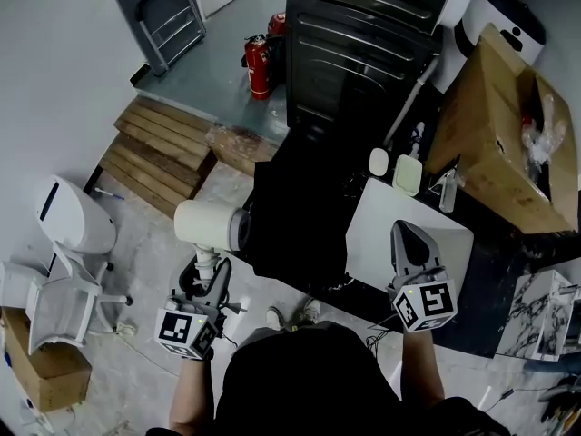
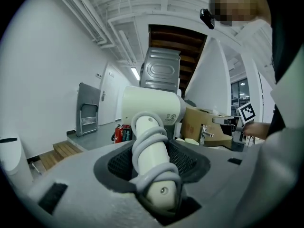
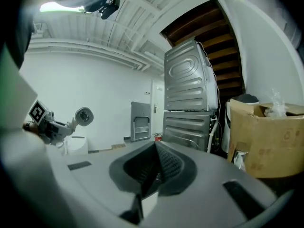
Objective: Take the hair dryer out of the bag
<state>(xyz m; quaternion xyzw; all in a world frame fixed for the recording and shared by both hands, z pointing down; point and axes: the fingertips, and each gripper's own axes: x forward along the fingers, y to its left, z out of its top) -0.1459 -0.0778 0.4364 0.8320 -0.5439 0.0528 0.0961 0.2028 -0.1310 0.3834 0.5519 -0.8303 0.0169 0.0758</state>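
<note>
Gripping the hair dryer point(image 1: 211, 223) handle, left gripper point(image 1: 210, 275) jaws clamp it; right gripper point(image 1: 410, 243) jaws closed, empty.

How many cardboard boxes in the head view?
2: large box at right, open at the top; small box at bottom left. More may be hidden.

The right tool point(image 3: 154, 174), jaws pressed together with nothing between, faces two stacked grey machines point(image 3: 190, 94). A cardboard box point(image 3: 266, 137) stands at right. Far left, the left tool point(image 3: 53, 127) holds up a white hair dryer point(image 3: 84, 116).
</note>
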